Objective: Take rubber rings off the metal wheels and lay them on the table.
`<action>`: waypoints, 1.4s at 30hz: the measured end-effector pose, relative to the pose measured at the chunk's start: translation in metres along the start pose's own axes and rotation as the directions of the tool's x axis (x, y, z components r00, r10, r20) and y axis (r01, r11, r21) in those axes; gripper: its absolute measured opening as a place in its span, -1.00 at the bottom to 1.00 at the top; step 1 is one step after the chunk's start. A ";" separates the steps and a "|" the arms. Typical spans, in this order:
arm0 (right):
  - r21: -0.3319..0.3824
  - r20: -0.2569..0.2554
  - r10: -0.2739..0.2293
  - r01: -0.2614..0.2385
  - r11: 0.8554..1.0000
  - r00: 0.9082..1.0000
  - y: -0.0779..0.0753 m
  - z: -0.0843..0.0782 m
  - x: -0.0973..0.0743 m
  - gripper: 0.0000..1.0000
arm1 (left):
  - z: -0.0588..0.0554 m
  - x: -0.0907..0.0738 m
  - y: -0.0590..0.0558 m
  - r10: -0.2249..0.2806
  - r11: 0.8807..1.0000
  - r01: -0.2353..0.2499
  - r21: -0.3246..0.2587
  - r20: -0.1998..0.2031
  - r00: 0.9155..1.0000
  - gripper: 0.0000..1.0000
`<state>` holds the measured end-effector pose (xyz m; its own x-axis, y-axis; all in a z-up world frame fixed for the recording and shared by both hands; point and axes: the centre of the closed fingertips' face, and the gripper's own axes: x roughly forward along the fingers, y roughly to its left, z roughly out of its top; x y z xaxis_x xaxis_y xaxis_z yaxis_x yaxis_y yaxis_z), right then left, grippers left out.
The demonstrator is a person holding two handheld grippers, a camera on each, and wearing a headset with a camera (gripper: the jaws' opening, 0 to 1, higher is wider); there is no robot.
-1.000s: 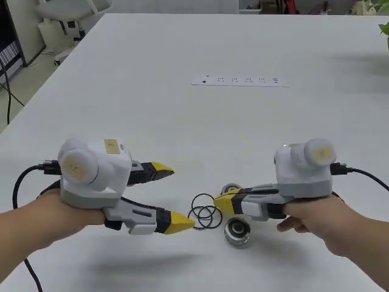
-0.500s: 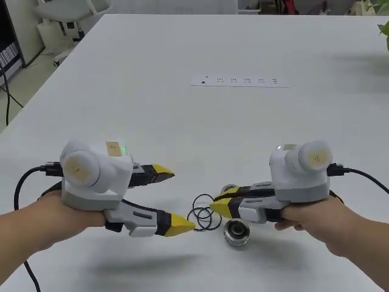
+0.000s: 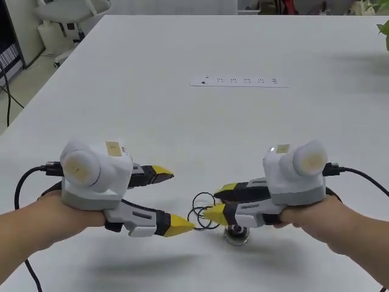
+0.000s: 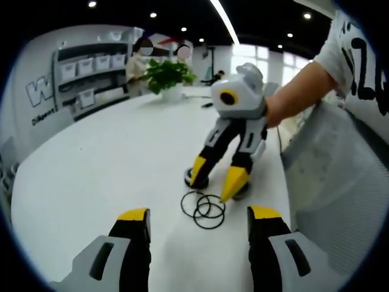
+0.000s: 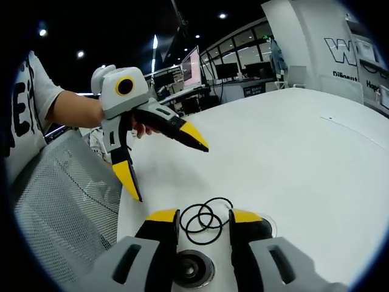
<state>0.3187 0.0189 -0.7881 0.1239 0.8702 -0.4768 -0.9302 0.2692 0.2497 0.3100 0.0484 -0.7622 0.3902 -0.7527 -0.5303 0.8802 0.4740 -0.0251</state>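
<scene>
Several thin black rubber rings (image 3: 203,211) (image 4: 204,208) (image 5: 203,220) lie overlapping on the white table. My right gripper (image 3: 218,202) (image 5: 203,217) is open, its yellow tips just right of the rings, over them. One metal wheel (image 3: 236,235) (image 5: 193,267) lies under its jaws. A second wheel (image 4: 194,180) (image 5: 268,225) sits beside its far jaw. My left gripper (image 3: 172,201) (image 4: 199,214) is open wide just left of the rings, holding nothing.
A white power strip (image 3: 239,81) lies farther back on the table (image 3: 182,115). A chair (image 3: 64,11) stands off the far left corner. In the left gripper view a potted plant (image 4: 168,76) stands at the table's far end.
My right gripper has moved left and slightly down toward the rings, now covering the far wheel in the head view. The left gripper has stayed put.
</scene>
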 end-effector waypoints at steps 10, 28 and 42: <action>-0.019 0.038 -0.001 0.002 1.000 0.999 -0.003 0.009 -0.010 -0.26 | 0.004 0.002 0.001 -0.005 1.000 0.005 -0.001 0.005 1.000 0.30; 0.017 0.096 -0.078 0.077 0.997 0.992 -0.029 0.013 -0.040 -0.25 | 0.023 0.016 0.004 -0.014 1.000 0.013 0.015 0.019 1.000 0.23; 0.022 0.092 -0.111 0.109 0.994 0.990 -0.042 0.001 -0.049 -0.30 | 0.031 0.030 0.010 -0.013 1.000 0.012 0.010 0.029 0.999 0.10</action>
<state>0.3520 -0.0346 -0.7738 0.2572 0.8691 -0.4224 -0.9032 0.3716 0.2146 0.3394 0.0163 -0.7522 0.3867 -0.7718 -0.5047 0.8875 0.4601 -0.0235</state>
